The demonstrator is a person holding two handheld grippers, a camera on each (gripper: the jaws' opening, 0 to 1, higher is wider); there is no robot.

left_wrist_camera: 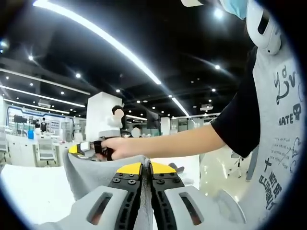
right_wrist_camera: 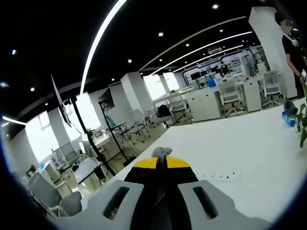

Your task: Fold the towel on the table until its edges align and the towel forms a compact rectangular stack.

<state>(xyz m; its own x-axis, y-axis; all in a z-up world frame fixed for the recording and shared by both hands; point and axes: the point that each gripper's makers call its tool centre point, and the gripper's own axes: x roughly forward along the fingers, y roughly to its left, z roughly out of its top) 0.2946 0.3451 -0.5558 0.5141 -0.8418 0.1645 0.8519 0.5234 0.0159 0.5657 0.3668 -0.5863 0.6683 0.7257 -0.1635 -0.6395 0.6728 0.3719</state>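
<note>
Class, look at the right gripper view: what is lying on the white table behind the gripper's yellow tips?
A white power strip lies flat on the white table, just beyond the right gripper. Grey towel pokes from its shut jaws. The table surface under the gripper is covered.

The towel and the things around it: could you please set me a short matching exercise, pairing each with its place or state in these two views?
Things:
1. towel
2. left gripper
3. power strip
4. right gripper

Places or states:
A. lies flat on the white table, ahead of the jaws
B. grey cloth held up between both grippers
C. shut on a small grey tuft in the right gripper view
D. shut on cloth in the left gripper view, near a person's bare forearm

Pairs: 1-B, 2-D, 3-A, 4-C
</note>
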